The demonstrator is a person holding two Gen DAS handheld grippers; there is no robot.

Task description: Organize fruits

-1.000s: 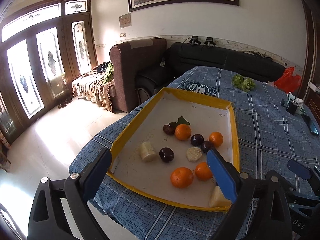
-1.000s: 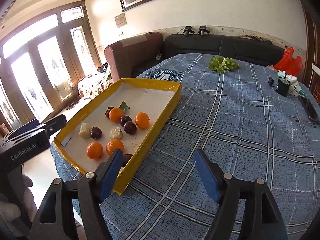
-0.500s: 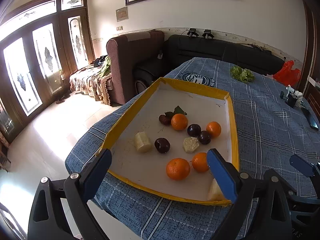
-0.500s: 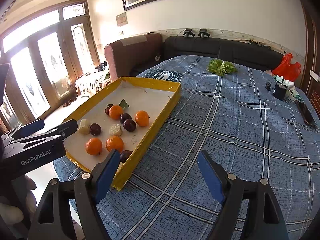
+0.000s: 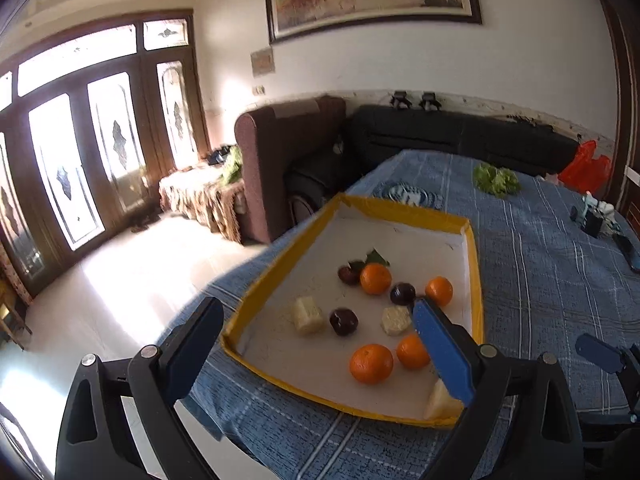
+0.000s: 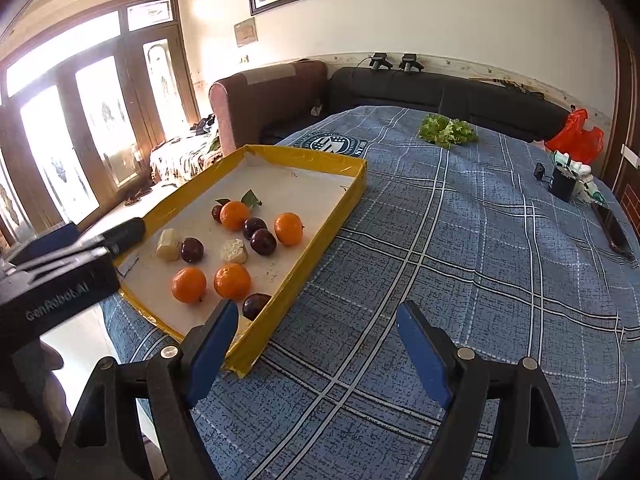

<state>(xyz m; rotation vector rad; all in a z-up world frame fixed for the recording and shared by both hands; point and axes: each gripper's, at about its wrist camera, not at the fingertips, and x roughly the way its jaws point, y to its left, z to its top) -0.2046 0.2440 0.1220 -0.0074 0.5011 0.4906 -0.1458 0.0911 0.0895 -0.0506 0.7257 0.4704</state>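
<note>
Both grippers hang with jaws wide apart and nothing between them above a table draped in a blue plaid cloth (image 6: 460, 240). The left gripper (image 5: 320, 344) faces the near edge of the yellow-rimmed tray (image 5: 280, 264), which holds oranges (image 5: 371, 363), dark plums (image 5: 344, 321) and pale chunks (image 5: 308, 315) just ahead of its fingers. The right gripper (image 6: 316, 344) looks over bare cloth, the tray's near corner just beside its left finger (image 6: 212, 336) and greens (image 6: 446, 130) far ahead.
</note>
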